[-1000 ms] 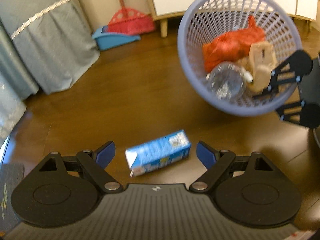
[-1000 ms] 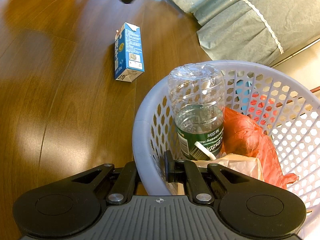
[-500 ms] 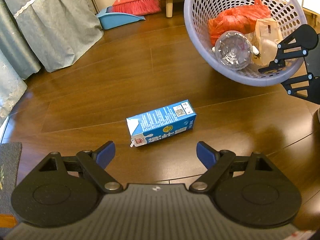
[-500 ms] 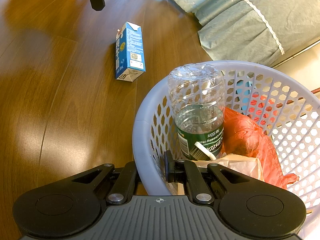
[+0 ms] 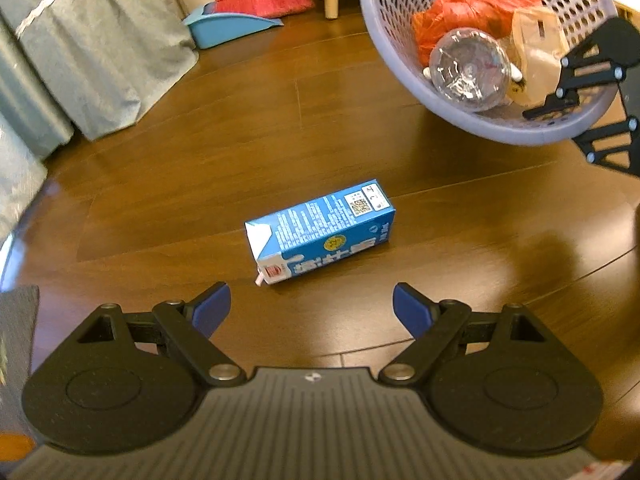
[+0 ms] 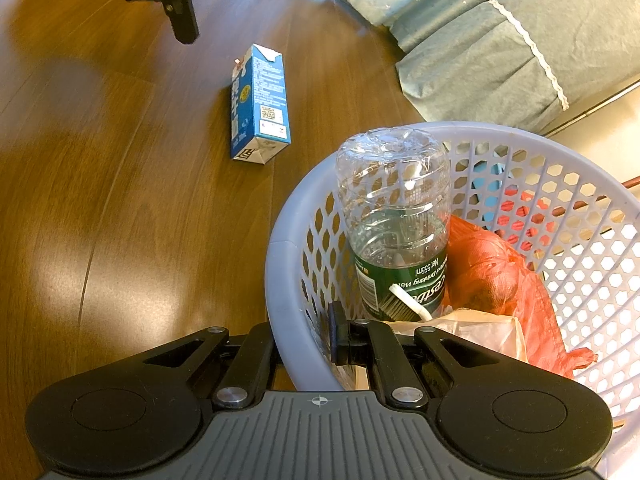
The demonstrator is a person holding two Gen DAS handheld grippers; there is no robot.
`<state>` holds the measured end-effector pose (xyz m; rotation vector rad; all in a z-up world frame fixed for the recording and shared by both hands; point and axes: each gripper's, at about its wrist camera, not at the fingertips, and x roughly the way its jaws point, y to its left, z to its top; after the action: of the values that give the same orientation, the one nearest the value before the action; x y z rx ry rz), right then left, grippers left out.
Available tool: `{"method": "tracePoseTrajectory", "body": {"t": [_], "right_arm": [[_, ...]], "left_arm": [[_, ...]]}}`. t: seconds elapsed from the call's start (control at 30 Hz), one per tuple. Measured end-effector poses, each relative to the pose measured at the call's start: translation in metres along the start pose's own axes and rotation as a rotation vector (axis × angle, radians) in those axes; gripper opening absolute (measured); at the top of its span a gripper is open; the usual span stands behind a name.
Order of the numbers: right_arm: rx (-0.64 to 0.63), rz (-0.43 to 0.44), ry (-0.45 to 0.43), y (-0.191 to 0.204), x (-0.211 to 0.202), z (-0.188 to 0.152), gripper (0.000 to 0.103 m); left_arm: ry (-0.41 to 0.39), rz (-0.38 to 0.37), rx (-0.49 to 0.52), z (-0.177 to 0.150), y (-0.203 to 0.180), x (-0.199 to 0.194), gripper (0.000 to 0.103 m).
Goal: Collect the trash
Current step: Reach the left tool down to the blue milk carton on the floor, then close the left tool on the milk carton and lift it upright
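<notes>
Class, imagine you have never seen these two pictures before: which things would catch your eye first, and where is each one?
A blue milk carton lies on its side, alone on the dark wooden floor, just ahead of the open left gripper. To the right, the right gripper is clamped on the rim of a lavender mesh basket, which holds a clear plastic bottle, upside down, and an orange-red bag.

Plastic bottle, inside the basket: green label reads "Net 555ml" and "Drinking Water". Blue carton, beside the basket: QR code, print illegible.
</notes>
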<state>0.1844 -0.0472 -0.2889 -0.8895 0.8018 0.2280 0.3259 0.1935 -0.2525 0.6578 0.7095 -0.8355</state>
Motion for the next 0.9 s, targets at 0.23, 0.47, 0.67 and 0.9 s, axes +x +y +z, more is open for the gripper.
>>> {"method": "tracePoseTrajectory", "body": {"t": [0.23,0.47,0.67,0.9], "right_arm": [[-0.008,0.001,0.002,0.001,-0.001,0.0,0.004],[-0.012,0.001,0.003,0.001,-0.001,-0.001,0.004],[-0.008,0.001,0.003,0.001,0.0,-0.001,0.004],[-0.005,0.001,0.004,0.0,0.0,-0.001,0.004]], "left_arm": [[-0.044,0.01,0.166,0.016,-0.003,0.028,0.086],[-0.04,-0.044,0.26,0.027,0.0,0.063,0.082],[0.002,-0.075,0.355,0.033,-0.002,0.089,0.082],[0.09,-0.159,0.259,0.045,0.013,0.111,0.071]]}}
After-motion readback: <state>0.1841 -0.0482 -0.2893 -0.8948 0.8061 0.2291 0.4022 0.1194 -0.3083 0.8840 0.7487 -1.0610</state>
